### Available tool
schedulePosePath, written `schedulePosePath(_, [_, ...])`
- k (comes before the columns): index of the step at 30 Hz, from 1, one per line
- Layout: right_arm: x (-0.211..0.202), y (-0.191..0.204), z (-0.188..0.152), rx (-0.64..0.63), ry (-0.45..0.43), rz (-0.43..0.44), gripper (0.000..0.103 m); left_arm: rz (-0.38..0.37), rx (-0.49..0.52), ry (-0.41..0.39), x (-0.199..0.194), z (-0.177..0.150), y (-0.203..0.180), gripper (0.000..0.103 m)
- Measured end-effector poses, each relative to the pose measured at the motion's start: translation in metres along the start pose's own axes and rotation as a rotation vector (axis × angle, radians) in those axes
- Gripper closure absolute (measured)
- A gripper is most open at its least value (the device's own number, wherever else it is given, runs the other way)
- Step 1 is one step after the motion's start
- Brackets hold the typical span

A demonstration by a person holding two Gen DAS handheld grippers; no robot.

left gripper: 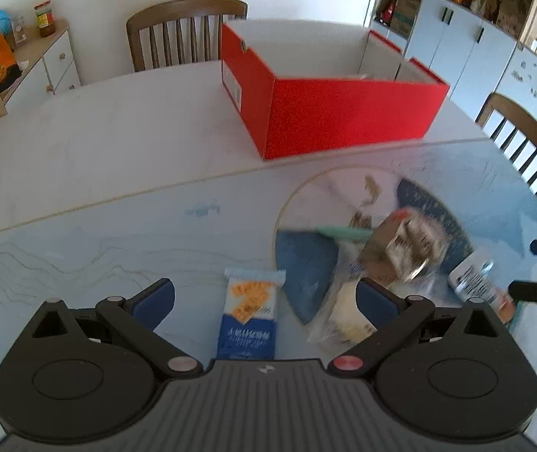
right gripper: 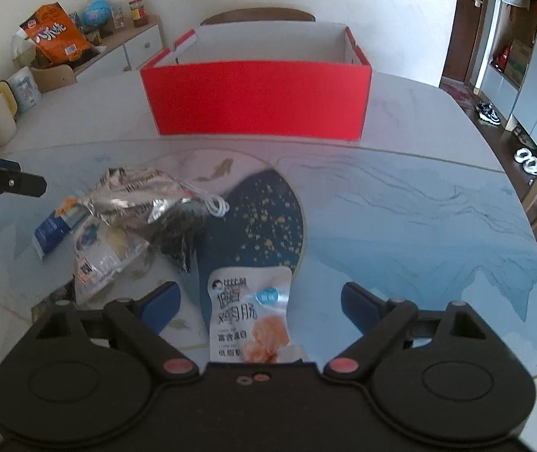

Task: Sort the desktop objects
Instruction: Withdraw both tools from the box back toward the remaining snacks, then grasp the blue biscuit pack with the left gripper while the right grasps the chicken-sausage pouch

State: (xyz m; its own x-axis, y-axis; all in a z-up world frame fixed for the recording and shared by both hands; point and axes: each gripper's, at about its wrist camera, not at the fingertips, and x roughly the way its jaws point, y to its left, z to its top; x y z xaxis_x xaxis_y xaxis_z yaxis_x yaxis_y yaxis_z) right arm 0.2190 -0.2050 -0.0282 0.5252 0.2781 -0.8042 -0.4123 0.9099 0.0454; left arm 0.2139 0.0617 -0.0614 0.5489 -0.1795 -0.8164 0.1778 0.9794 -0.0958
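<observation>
Kitchen-dining room, round marble-look table (right gripper: 419,203) with a printed mat, wooden chairs around it. We've got both claws hovering low over the snack pile, and both are spread wide with nothing between the pads.

Right under our left gripper (left gripper: 264,301), centred between its fingers, lies the blue-and-white cracker packet (left gripper: 249,312) — flat, light, probably brittle inside, so we'd pinch it across the narrow width near the middle and go gentle. Just off to the right of that claw is a clear bag (left gripper: 344,320) with something pale in it, and past that a crinkled silver foil bag (left gripper: 400,248); both look soft and slippery.

Our right gripper (right gripper: 261,301) straddles the white chicken pouch (right gripper: 249,312), which runs back under the claw body. It looks floppy and smooth, so gripping a sealed edge or across the body seems safest. Left of that claw sits the same foil bag, with a white cord beside it.

Straight ahead of both claws — well apart from the pile — stands the red box (right gripper: 257,101), open on top. We can't really tell what's inside; the left view shows only a blurred hint.
</observation>
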Motion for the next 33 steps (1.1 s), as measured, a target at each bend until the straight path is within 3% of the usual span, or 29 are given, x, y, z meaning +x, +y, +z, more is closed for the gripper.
schedulePosePath(9, [0.016, 0.001, -0.017, 0.006, 0.055, -0.003, 0.014, 0.010, 0.024, 0.011, 0.022, -0.022, 0.007, 0.000])
schedulePosePath(24, [0.035, 0.011, -0.026, -0.078, 0.134, 0.019, 0.020, 0.005, 0.051, 0.010, 0.038, -0.033, 0.010, 0.000])
schedulePosePath(29, [0.033, 0.014, -0.029, -0.104, 0.125, 0.012, 0.021, 0.020, 0.027, 0.017, 0.044, -0.035, 0.012, 0.001])
schedulePosePath(33, [0.031, 0.015, -0.031, -0.113, 0.109, 0.008, 0.029, 0.024, 0.020, 0.015, 0.048, -0.038, 0.013, 0.001])
